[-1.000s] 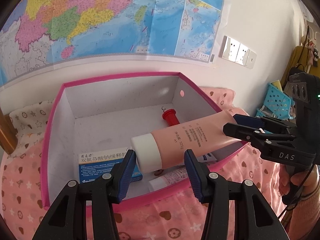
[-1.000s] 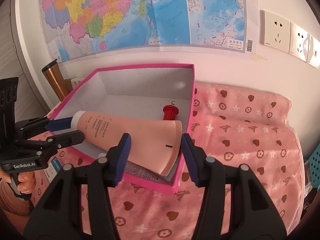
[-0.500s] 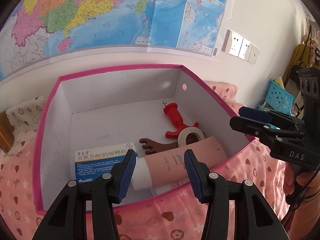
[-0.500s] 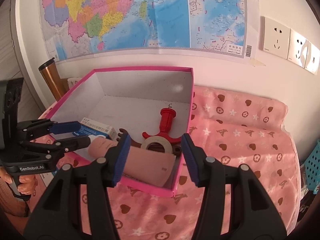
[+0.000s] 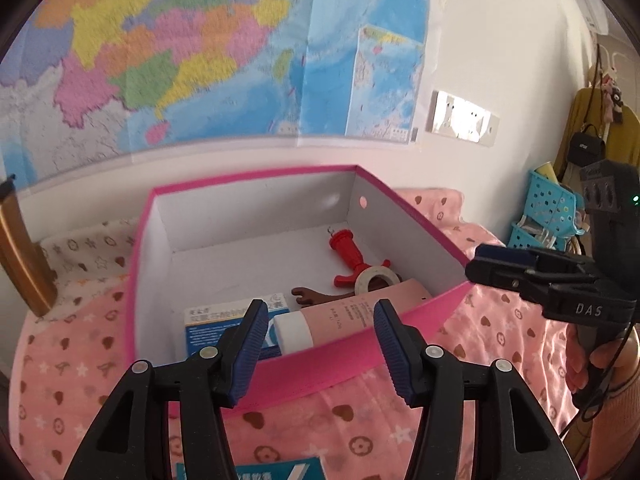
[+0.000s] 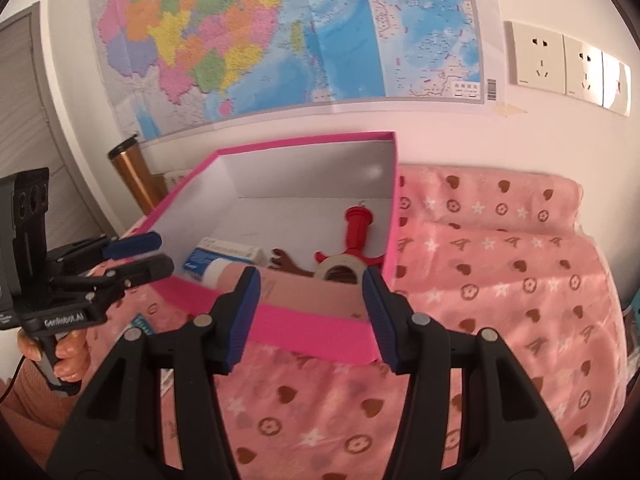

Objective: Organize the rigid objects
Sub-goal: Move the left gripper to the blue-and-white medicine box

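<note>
Pink tube [image 5: 352, 312] is lying inside the pink-rimmed box [image 5: 416, 220] now, along the near wall, and both grippers are empty.

It's on its side with the white cap [image 5: 292, 334] pointing left, touching the blue-and-white medicine carton [image 5: 218, 322]. Just behind it sit a roll of tape [image 5: 376, 280], a red plastic handle thing [image 5: 350, 250] and a small brown piece [image 5: 316, 296] I can't make out. Left gripper [image 5: 318, 344] has just been opening its jaws; they stand apart on the near side of the box with nothing pinched. Right gripper [image 6: 310, 314] is spread too, hovering at the near right corner, holding nothing. Box sits on a pink patterned cloth [image 6: 500, 264], with a map [image 6: 280, 36] on the far wall and a copper tumbler [image 6: 132, 176] off to the left.
</note>
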Tool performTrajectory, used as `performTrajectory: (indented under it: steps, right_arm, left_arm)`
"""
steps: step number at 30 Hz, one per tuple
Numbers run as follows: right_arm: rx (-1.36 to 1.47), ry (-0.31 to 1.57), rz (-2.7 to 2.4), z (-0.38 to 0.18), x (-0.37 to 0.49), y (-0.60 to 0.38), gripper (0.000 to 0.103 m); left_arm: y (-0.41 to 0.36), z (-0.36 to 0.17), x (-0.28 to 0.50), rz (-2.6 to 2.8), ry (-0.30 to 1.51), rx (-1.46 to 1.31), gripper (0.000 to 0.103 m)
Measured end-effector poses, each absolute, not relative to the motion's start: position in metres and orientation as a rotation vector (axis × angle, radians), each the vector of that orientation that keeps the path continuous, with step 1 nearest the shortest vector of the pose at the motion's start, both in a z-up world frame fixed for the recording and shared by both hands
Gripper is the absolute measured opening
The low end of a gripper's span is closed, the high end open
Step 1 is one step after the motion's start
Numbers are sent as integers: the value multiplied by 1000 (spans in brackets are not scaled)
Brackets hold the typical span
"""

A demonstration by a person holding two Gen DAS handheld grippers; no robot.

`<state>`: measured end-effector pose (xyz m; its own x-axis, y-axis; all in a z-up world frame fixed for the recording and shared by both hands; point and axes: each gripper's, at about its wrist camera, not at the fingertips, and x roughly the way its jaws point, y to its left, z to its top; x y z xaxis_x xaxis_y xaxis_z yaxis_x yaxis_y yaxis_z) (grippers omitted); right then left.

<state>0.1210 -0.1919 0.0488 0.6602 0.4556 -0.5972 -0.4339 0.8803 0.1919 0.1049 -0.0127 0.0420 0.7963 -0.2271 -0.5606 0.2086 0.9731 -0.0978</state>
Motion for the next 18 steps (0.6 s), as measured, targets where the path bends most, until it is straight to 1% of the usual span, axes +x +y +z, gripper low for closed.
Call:
performTrajectory:
  steps: [4, 11, 18]
  right_arm:
    - [46, 685, 546, 46, 105, -186, 55]
    - [66, 712, 625, 31, 83, -169, 56]
    - [59, 792, 705, -1, 70, -140, 56]
  left_arm:
    - [-7, 46, 87, -207, 577, -20, 61]
    - [-2, 39, 64, -164, 582, -11, 61]
    - [8, 25, 51, -113, 616, -8, 62]
